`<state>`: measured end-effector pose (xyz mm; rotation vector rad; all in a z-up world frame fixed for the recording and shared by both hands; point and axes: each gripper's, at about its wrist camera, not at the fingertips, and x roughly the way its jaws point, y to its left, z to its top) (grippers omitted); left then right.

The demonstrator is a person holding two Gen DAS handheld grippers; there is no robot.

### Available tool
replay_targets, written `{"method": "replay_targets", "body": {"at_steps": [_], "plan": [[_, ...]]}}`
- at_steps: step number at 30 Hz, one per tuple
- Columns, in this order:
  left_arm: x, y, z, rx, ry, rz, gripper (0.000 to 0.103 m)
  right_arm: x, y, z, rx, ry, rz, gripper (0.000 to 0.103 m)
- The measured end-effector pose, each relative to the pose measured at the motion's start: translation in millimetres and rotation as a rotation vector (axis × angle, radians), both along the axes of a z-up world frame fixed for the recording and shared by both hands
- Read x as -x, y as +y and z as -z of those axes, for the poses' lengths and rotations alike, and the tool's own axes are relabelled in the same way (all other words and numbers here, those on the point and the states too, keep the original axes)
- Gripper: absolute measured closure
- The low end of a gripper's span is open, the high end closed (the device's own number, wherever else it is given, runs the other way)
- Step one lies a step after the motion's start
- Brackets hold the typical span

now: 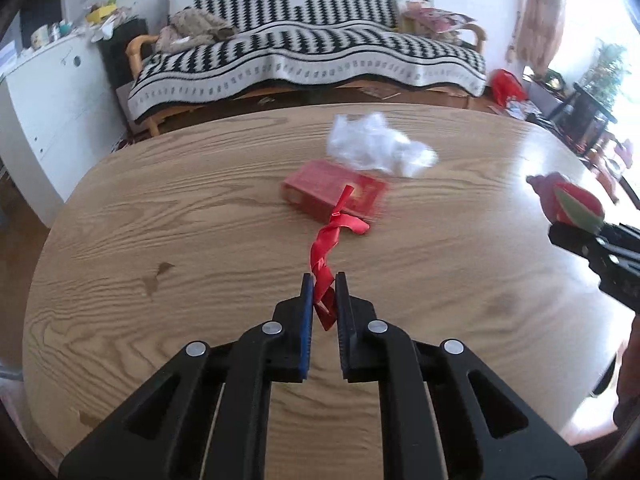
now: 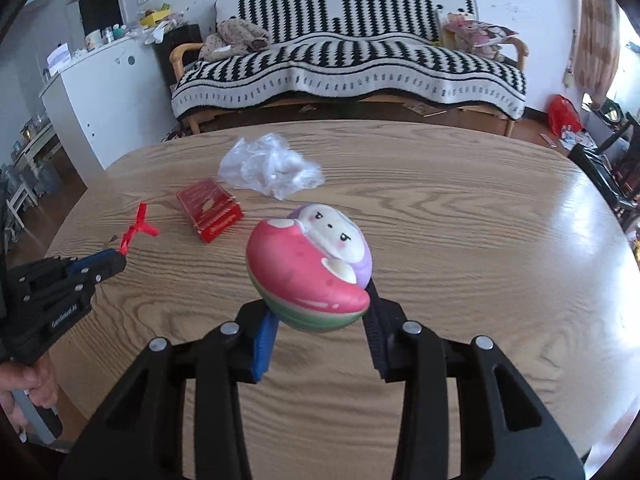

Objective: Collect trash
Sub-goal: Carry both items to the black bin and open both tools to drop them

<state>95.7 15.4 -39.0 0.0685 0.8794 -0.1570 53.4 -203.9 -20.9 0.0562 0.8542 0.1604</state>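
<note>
My left gripper (image 1: 323, 280) is shut on a red ribbon (image 1: 329, 246) and holds it above the wooden table (image 1: 160, 220); the ribbon also shows in the right wrist view (image 2: 138, 230) sticking up from the left gripper (image 2: 120, 258). My right gripper (image 2: 316, 300) is shut on a squishy watermelon toy (image 2: 310, 264) with a cartoon face, held over the table (image 2: 480, 240); the toy shows at the right edge of the left wrist view (image 1: 568, 200). A red box (image 1: 334, 192) (image 2: 210, 210) and a crumpled clear plastic bag (image 1: 376, 146) (image 2: 270, 168) lie on the table.
A sofa (image 2: 348, 64) with a black-and-white blanket stands beyond the table's far edge. A white cabinet (image 2: 100, 92) stands at the left. A dark chair (image 2: 600, 176) and floor clutter with a red bag (image 2: 564, 114) are at the right.
</note>
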Motion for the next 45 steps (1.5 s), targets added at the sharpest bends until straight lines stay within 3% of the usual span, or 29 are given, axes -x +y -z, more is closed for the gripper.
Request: {"method": "replay_targets", "body": {"at_steps": [13,21,28,35,39,45], "plan": [[55,-134,-23,0.068,-0.046,0.236,0.093,97,-157,-26,-0.008,-0.02,0.233,0.064],[84,-239,-25,0.099,-0.055,0.445,0.093,166,-281,-23,-0.03,-0.003,0.497,0.063],[126,-338,-16,0.13,-0.042,0.651,0.093,218,-352,-7,-0.044,0.043,0.661,0.062],[163,-427,14,0.122,0.027,0.805,0.093,263,-408,19,-0.076,0.151,0.812,0.062],[169,-462,35,0.168,0.117,0.828,0.093,281,-431,38,-0.099,0.233,0.849,0.061],[182,-500,60,0.168,0.191,0.868,0.093,290,-451,53,-0.114,0.293,0.881,0.06]]}}
